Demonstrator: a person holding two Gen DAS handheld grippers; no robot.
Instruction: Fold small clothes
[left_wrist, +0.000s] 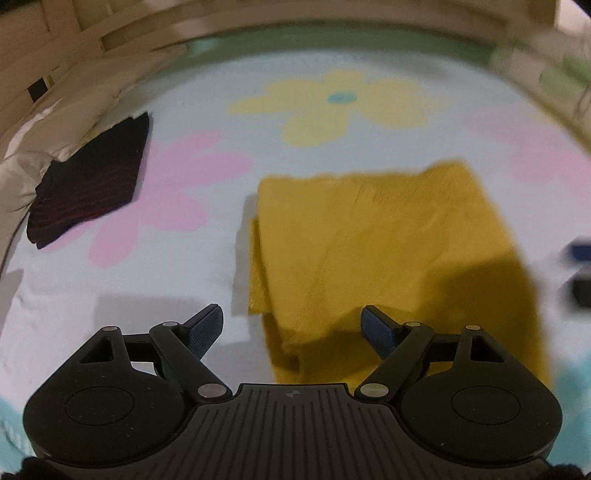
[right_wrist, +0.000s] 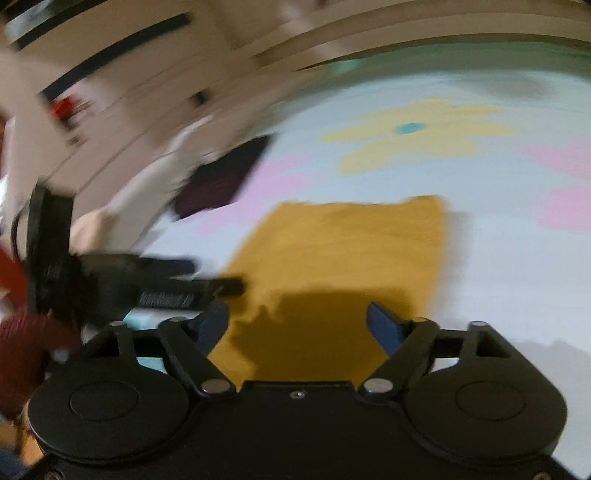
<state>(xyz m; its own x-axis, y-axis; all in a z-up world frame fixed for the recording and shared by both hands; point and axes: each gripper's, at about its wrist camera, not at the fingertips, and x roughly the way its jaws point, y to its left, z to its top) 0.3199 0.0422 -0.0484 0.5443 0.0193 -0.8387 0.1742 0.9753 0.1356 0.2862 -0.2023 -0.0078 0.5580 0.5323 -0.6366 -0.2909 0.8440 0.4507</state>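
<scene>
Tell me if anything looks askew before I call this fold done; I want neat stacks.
The mustard-yellow cloth is folded unevenly: along its left side a lower layer sticks out past the top one. The dark striped garment lies folded apart at the left. Both grippers, left and right, are open and empty.

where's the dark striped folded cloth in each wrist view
Left wrist: the dark striped folded cloth lies at the left edge of the bed, far left of the yellow cloth.
Right wrist: the same cloth shows blurred at upper left of centre, beyond the yellow cloth's far left corner.
Shared landmark: the yellow flower print on the sheet, right of the dark cloth in both views.
</scene>
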